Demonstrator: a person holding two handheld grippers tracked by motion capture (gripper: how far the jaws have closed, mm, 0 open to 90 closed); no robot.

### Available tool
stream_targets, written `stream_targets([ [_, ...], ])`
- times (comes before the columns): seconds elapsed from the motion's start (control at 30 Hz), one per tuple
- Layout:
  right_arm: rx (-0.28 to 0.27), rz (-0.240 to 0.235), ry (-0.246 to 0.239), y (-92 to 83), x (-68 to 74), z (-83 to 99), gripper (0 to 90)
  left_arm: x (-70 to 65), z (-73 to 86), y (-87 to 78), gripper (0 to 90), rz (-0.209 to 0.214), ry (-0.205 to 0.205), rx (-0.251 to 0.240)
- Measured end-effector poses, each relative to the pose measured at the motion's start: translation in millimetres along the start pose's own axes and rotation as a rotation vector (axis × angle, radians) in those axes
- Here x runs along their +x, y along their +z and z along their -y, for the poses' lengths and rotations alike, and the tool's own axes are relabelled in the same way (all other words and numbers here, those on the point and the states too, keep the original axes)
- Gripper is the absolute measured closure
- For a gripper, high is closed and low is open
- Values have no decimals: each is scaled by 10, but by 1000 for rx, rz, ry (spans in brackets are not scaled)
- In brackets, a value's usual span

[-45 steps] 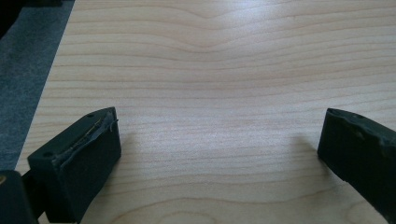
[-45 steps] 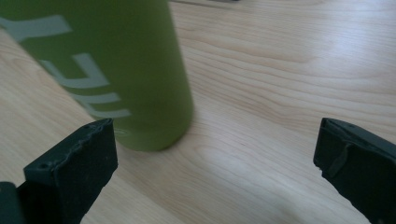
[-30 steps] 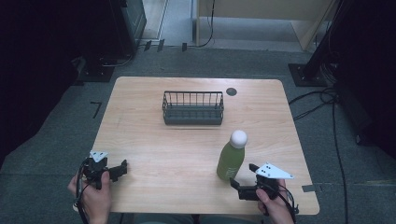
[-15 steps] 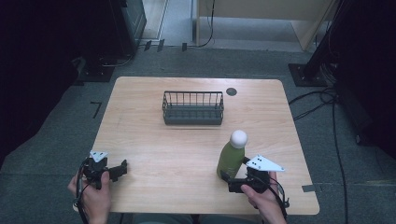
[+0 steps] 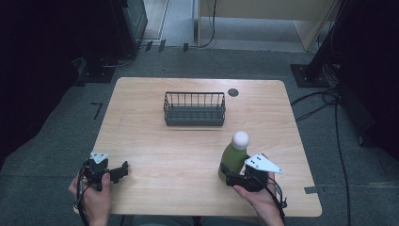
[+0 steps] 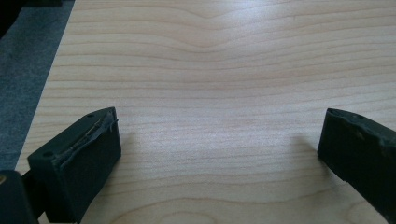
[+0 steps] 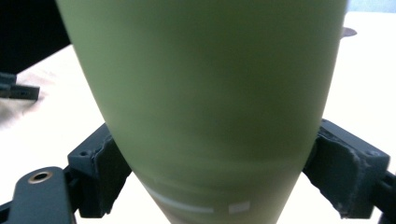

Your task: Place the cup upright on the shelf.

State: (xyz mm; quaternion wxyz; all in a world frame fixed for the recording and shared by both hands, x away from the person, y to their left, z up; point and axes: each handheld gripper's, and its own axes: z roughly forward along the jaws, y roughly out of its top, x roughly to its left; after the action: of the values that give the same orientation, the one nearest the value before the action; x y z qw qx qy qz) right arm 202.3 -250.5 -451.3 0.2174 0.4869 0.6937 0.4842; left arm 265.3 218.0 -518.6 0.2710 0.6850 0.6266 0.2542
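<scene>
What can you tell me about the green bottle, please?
The bottle is olive green and smooth, with a round white cap. It stands upright on the table, in front and to the right of the basket. The right gripper has a jaw at each side of its lower body; contact is unclear.

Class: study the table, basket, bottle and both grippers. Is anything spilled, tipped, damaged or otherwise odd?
Nothing is spilled or tipped. The bottle stands upright between the right gripper's jaws, and the basket sits squarely. The only oddity is wear: the left gripper's pads look frayed at the edges.
</scene>
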Motion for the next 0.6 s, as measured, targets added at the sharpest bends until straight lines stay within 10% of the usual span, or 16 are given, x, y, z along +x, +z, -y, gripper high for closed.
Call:
stream_targets([
  [0.6,-23,8,11,51,27,-35,164,0,0,0,0,0,0,0],
])
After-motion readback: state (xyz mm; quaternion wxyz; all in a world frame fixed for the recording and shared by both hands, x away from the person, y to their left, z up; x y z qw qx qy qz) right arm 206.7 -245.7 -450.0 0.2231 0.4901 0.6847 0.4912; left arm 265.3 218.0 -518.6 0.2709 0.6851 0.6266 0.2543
